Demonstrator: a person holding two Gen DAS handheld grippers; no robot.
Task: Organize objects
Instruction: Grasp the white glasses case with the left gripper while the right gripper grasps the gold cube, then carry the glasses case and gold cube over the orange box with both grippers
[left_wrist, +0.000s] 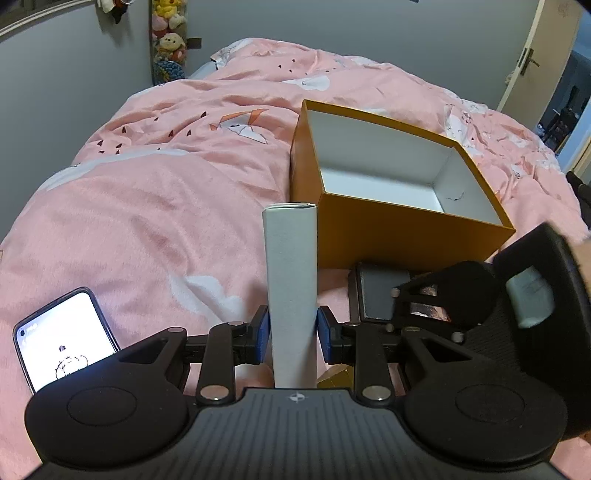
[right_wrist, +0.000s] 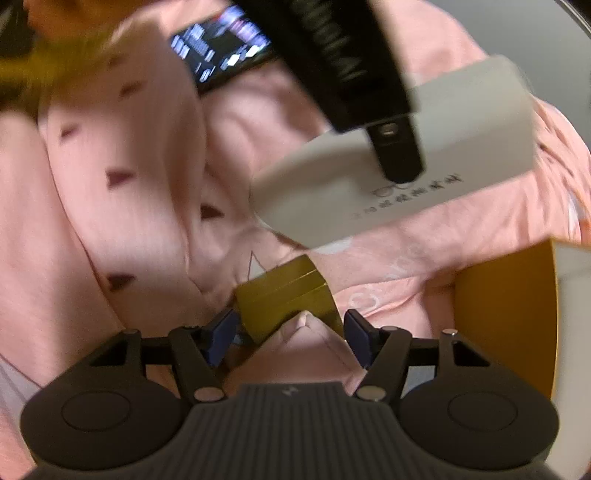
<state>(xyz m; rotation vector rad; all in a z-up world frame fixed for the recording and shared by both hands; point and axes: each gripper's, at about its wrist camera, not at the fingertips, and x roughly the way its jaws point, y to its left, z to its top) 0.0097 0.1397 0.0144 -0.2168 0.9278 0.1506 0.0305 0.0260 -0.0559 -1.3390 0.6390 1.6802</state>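
Left tongs (left_wrist: 291, 332) clamp the white box (left_wrist: 291, 280) upright beside the orange box (left_wrist: 402, 232); right tongs (right_wrist: 290, 338) (pads spread) straddle the gold box (right_wrist: 284, 299) on the bed (left_wrist: 147, 221)

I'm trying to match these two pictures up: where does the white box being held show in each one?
Left wrist view: the white box stands upright in the centre, clamped between the left gripper.
Right wrist view: it lies across the upper right, blurred, with the left gripper's dark finger over it.
Shared landmark: the orange box, right of centre in the left view, at the right edge in the other.
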